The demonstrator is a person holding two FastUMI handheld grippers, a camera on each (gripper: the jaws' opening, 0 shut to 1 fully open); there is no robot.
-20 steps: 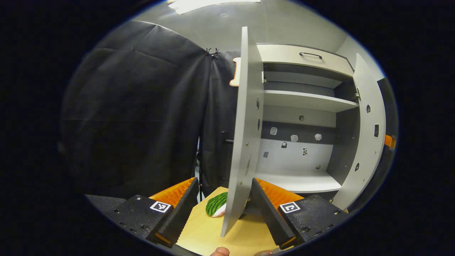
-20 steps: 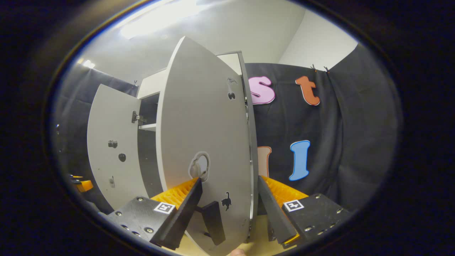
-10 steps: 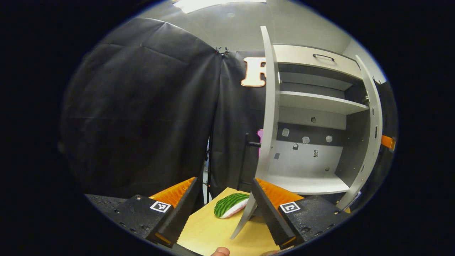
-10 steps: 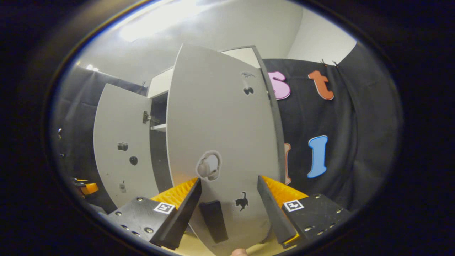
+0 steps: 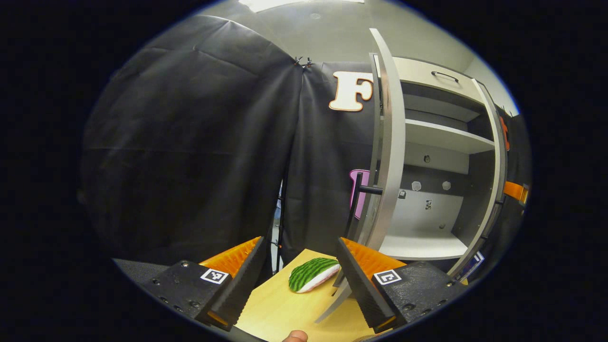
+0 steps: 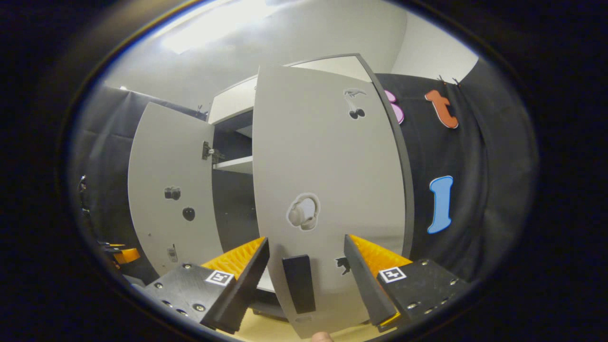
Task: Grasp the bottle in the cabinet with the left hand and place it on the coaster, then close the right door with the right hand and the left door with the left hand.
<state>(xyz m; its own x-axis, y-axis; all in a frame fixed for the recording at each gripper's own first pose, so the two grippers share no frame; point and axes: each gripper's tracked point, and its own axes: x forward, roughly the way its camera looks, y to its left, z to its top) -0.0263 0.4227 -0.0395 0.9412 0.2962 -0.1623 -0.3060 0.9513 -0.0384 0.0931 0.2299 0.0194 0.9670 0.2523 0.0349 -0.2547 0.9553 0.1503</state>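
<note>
We're on the door-closing step: right tool [image 6: 306,266] is spread, pinching nothing, facing the part-open right door [image 6: 327,180] with its handle [image 6: 299,282] between the fingers, and left tool [image 5: 299,280] is spread too, by the left door [image 5: 387,156]. We judge the next move is to push the right door flush, then the left. Count: two doors, both ajar, one cabinet [image 5: 441,137], two bare shelves, one watermelon coaster [image 5: 313,274] on the desk [image 5: 285,308]; we can't see the bottle.

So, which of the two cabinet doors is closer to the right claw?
The right door, with the headphone sticker: it stands just ahead of the right claw. The left door hangs open, farther back.
</note>
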